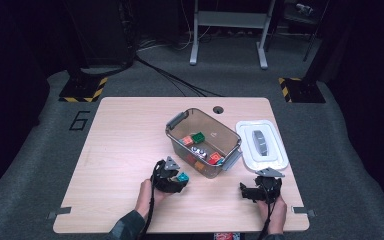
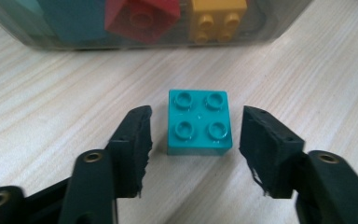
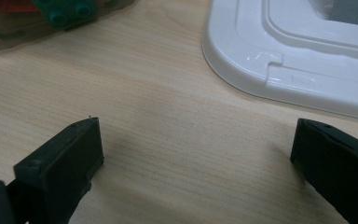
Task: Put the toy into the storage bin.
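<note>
So my left claw is sitting partway open right now, jaws standing either side of a small teal brick with a clear gap on both sides. Neither pad touches it, so nothing is gripped. The brick lies flat on the desk, studs up, four of them, pretty much centred between the jaw tips and a touch further out than them. In the high view the same brick pokes out just past the left claw, near the front edge of the desk and just beside the near corner of the clear bin.

That bin sits around the middle of the desk, turned at an angle, and it's got a handful of bricks in it: a red one and a yellow one show right behind the wall in the left gripper view, and a green one further back in the high view.

My right claw is wide open with bare wood between the jaws, holding and touching nothing. It's parked near the front right corner of the desk, with the white lid lying flat just ahead of it. The lid sits by the right edge of the desk, just beside the bin, and well apart from the teal brick.
</note>
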